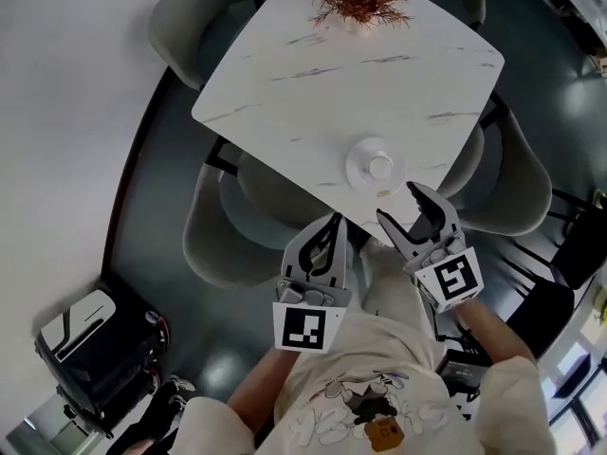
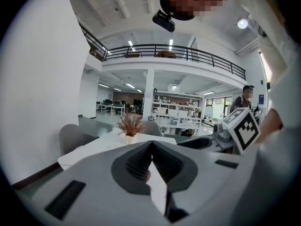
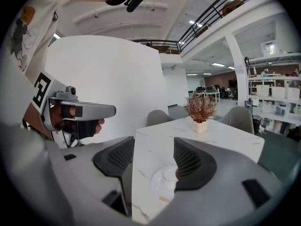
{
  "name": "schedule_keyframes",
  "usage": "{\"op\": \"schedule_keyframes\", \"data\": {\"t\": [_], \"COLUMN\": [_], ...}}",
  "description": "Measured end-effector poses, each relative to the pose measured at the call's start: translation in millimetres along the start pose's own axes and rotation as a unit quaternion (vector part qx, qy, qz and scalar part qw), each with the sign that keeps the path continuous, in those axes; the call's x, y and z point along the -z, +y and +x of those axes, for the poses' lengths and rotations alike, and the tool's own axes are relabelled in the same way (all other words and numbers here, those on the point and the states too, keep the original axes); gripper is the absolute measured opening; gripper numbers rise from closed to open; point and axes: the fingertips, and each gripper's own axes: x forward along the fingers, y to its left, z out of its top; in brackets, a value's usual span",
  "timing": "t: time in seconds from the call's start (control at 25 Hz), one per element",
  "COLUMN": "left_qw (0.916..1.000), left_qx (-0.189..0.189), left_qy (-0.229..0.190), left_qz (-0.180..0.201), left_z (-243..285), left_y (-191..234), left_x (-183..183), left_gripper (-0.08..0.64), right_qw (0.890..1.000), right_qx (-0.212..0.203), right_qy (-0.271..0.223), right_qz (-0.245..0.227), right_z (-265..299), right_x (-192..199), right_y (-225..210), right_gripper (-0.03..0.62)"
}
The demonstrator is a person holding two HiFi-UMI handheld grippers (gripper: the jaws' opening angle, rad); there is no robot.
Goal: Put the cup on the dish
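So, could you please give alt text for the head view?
A white cup sits on a white dish near the edge of a marble table. Nearby, the right hand-held gripper is open, the left hand-held gripper shut.

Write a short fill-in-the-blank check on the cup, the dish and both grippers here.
1. The cup stands ____ the dish.
2. The left gripper has its jaws ____, with nothing between them.
3. The right gripper has its jaws ____, holding nothing, with the cup and dish on the table beyond them.
Missing words: on; shut; open.
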Motion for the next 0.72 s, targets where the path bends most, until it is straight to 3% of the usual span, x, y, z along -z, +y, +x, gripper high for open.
{"op": "schedule_keyframes", "data": {"t": [0.12,0.32,0.44,0.72], "left_qw": [1.0,0.9998,0.9991,0.9983], "left_qx": [0.006,0.019,0.034,0.054], "left_qy": [0.001,-0.009,-0.023,0.004], "left_qz": [-0.001,-0.003,0.011,-0.021], "left_z": [-11.4,-17.8,-29.9,-44.2], "left_y": [-9.0,-16.4,-27.9,-43.0], "left_x": [-10.8,-34.0,-41.0,-42.0], "left_gripper": [0.006,0.006,0.006,0.006], "right_qw": [1.0,0.991,0.984,0.982], "right_qx": [-0.002,-0.031,-0.033,-0.026], "right_qy": [-0.01,-0.026,-0.032,-0.047], "right_qz": [0.008,0.129,0.174,0.181], "right_z": [-5.1,-5.5,-12.7,-40.0], "right_x": [-13.4,-42.0,-45.9,-62.9], "right_y": [-2.1,-4.5,-2.7,0.1], "right_gripper": [0.272,0.272,0.272,0.272]}}
